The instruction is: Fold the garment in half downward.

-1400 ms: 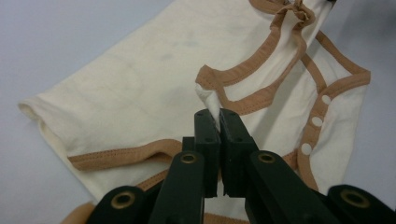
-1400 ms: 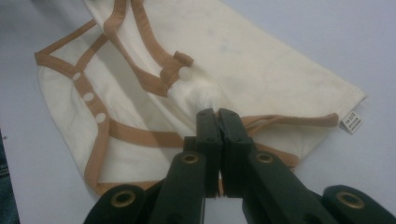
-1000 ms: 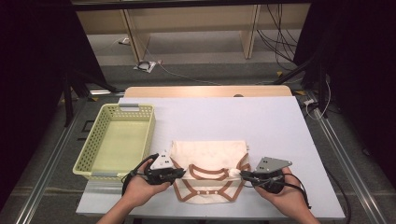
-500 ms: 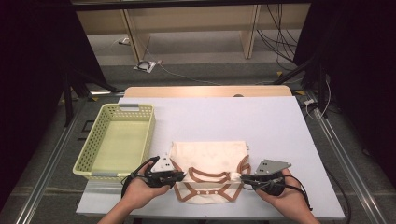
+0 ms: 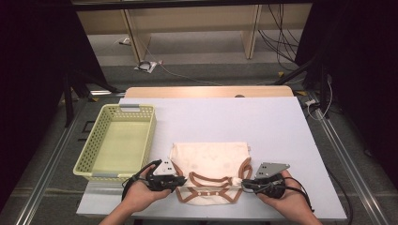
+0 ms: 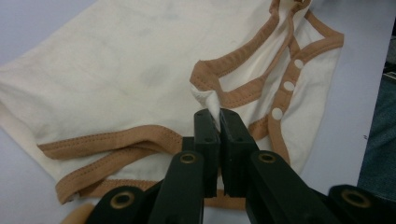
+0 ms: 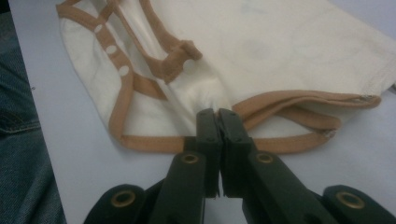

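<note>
A cream baby bodysuit (image 5: 210, 165) with brown trim lies flat near the table's front edge, snap end toward me. My left gripper (image 5: 182, 180) is shut on a pinch of the bodysuit's cream cloth (image 6: 208, 99) at its left side. My right gripper (image 5: 244, 183) is shut on the cloth (image 7: 210, 100) at the opposite side. White snaps (image 6: 283, 99) sit along the brown band at the near end. Both hands hold the grippers low over the table.
An empty pale yellow plastic basket (image 5: 94, 146) stands at the left of the white table (image 5: 263, 122). Beyond the table's far wooden edge are shelf legs and cables on the floor. A blue-jeaned leg (image 7: 23, 140) is beside the table's near edge.
Both grippers have pulled the bodysuit toward the front edge of the table and it has spread a little flatter. The basket stays put.
</note>
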Action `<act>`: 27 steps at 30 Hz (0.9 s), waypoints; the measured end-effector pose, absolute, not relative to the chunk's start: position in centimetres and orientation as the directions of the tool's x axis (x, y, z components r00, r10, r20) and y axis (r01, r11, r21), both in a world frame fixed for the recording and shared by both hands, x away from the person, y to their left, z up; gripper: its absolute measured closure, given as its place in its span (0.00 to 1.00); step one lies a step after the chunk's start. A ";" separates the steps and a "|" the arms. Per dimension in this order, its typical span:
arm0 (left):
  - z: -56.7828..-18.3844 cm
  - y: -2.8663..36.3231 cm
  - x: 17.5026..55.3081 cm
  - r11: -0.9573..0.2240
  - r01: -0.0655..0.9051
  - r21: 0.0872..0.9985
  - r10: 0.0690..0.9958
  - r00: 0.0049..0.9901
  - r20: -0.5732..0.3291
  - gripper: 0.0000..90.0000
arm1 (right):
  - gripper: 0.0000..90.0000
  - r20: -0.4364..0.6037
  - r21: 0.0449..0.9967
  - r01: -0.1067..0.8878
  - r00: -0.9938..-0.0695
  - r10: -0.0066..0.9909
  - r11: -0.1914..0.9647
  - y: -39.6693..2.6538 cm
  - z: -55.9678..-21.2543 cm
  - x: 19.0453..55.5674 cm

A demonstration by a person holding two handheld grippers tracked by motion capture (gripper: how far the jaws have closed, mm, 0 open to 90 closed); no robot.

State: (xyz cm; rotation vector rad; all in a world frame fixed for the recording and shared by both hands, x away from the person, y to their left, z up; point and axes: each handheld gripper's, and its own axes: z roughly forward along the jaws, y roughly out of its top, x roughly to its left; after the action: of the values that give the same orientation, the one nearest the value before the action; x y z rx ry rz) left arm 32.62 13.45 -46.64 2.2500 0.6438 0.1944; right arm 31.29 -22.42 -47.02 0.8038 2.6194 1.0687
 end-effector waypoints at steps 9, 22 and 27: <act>-46.9 13.4 32.4 -0.583 0.389 0.714 0.498 0.865 -0.065 0.96 | 0.98 0.032 0.680 0.418 -0.837 0.546 0.602 -22.4 -47.2 31.2; -47.8 13.5 32.1 -0.638 0.395 0.661 0.467 0.881 -0.076 0.91 | 0.98 0.040 0.657 0.424 -0.845 0.533 0.623 -22.5 -47.6 31.1; -48.0 13.6 31.8 -0.647 0.391 0.655 0.459 0.885 -0.075 0.89 | 0.97 0.040 0.650 0.423 -0.849 0.527 0.631 -22.6 -47.7 30.9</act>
State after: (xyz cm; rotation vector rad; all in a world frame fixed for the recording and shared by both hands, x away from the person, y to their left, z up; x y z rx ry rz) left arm 31.79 13.56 -47.97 2.3484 0.6073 0.1260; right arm 30.93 -22.62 -47.67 0.7912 2.6964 1.0146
